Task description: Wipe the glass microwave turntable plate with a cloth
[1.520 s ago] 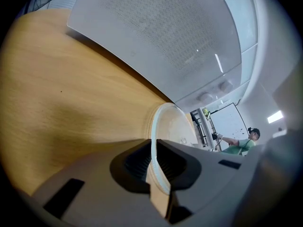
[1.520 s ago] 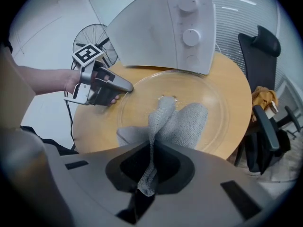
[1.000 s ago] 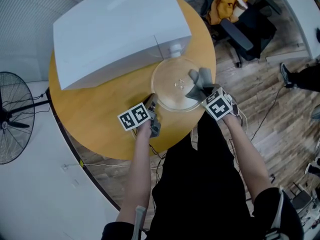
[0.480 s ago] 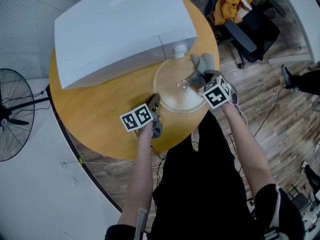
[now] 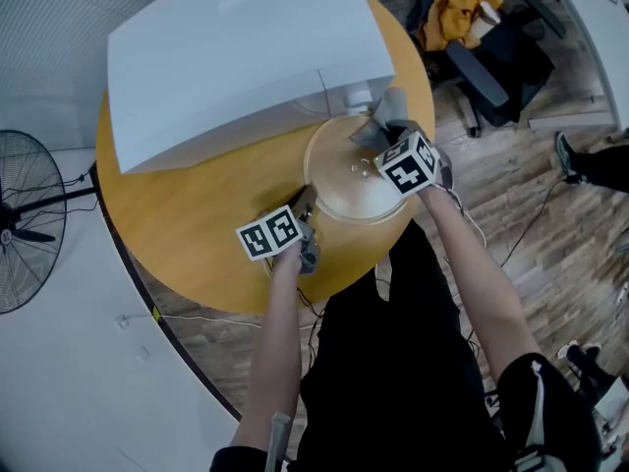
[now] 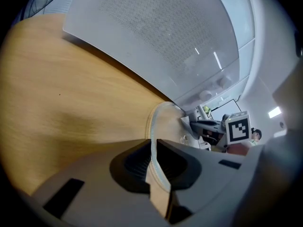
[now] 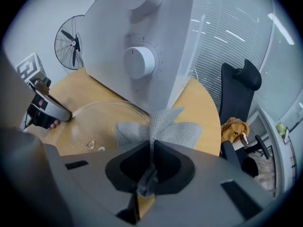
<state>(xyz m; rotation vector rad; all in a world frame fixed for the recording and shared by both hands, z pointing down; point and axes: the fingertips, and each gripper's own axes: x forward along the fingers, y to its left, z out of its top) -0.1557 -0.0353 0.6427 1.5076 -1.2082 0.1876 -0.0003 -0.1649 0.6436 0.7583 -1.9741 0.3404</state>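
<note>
The round glass turntable plate point(image 5: 344, 180) lies on the wooden round table point(image 5: 197, 224), in front of the white microwave point(image 5: 236, 57). My left gripper point(image 5: 303, 207) is shut on the plate's near-left rim point(image 6: 154, 126), which runs between its jaws. My right gripper point(image 5: 378, 146) is shut on a grey cloth point(image 5: 383, 116) and holds it over the plate's far right edge, close to the microwave. In the right gripper view the cloth point(image 7: 158, 129) fans out past the jaws, over the plate point(image 7: 94, 122). A few water drops point(image 7: 92, 145) sit on the glass.
The microwave's round knobs point(image 7: 138, 62) are just beyond the cloth. A black office chair point(image 5: 491, 57) with a yellow garment point(image 5: 452, 3) stands at the right past the table. A floor fan point(image 5: 25, 229) stands at the left. Cables hang under the table's near edge.
My right gripper has carried the cloth across the plate's right side, away from me toward the microwave. The left gripper has stayed on the rim.
</note>
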